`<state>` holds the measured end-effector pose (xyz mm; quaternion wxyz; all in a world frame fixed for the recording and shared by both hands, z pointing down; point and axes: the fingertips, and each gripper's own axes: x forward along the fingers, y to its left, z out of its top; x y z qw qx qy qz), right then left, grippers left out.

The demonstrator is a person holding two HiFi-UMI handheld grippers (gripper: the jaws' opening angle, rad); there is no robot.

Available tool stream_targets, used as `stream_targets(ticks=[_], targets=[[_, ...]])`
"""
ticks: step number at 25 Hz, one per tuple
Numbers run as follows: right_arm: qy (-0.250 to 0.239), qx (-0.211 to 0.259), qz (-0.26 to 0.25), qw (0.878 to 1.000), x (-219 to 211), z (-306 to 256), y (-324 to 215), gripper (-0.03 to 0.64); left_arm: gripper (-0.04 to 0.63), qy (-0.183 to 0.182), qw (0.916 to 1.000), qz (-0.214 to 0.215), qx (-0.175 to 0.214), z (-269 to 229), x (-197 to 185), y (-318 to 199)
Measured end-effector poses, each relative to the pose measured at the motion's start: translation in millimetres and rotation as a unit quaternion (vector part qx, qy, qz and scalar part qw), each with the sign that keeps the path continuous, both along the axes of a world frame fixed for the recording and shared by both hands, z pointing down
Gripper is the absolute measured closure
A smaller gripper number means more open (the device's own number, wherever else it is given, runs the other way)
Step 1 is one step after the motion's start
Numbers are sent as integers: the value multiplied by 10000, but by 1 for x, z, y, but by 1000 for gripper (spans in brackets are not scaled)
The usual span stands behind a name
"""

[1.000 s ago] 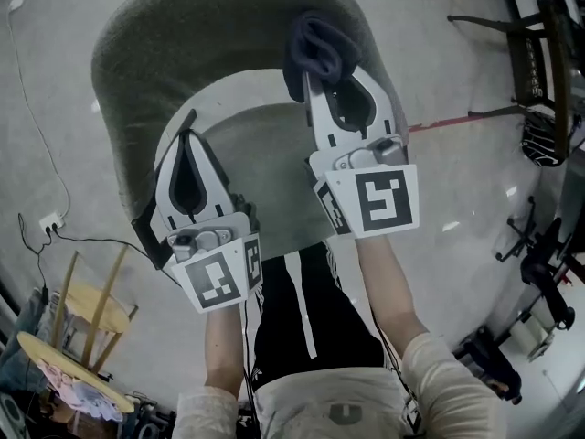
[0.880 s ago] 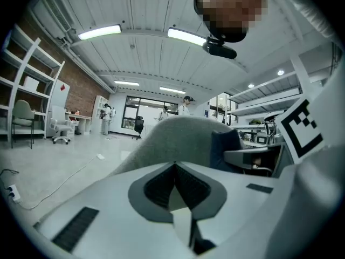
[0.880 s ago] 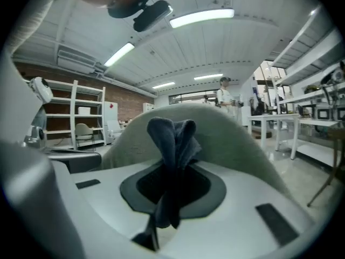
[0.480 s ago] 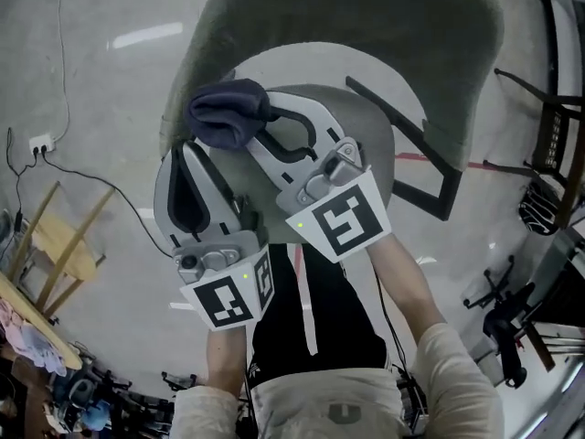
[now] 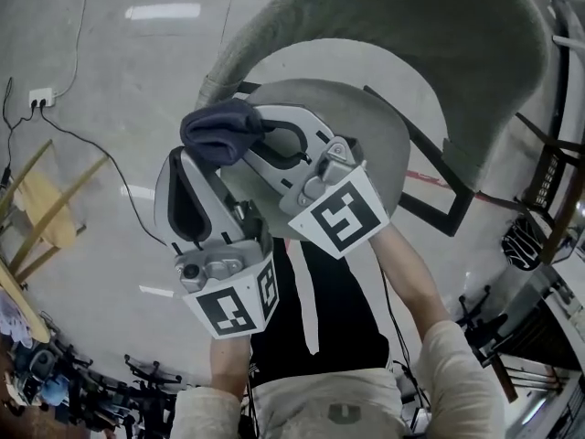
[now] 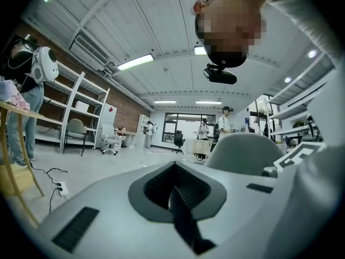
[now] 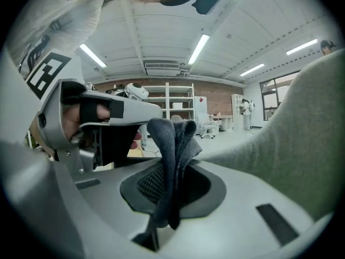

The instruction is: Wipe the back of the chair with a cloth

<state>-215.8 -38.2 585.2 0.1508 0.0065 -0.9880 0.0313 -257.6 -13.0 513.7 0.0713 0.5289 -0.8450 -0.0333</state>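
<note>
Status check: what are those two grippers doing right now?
Right gripper shut on dark cloth, beside end of chair back. Left gripper shut, empty. No obstruction seen.

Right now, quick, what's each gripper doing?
Left gripper: shut, nothing between its jaws.
Right gripper: shut on the dark cloth.

Soft dark knitted cloth [image 5: 219, 128]; matt, felt-like fabric chair back [image 5: 439, 26]; smooth, glossy floor [image 5: 110, 80].
</note>
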Motion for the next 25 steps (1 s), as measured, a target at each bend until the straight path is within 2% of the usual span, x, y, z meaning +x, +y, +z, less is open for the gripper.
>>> stream_targets(ticks=[3, 11, 15, 21, 23, 25], targets=[[14, 67, -42, 10000, -8, 2, -3, 560, 580, 50, 10000, -35, 33, -1, 0, 0], [131, 234, 304, 9992, -8, 6, -28, 560, 580, 135, 9999, 75, 59, -1, -1, -4], [77, 343, 872, 9956, 1, -1, -62, 560, 580, 90, 9995, 300, 43, -5, 8, -19], [-143, 336, 2255, 9736, 35, -14, -139, 560, 580, -92, 9967, 804, 15, -8, 30, -51], [-175, 349, 2717, 9616, 52, -16, -157, 560, 580, -76, 9952, 971, -13, -6, 37, -62], [-194, 410, 3287, 9434, 75, -15, -174, 560, 580, -36, 9927, 1195, -131, -1, 47, -75]])
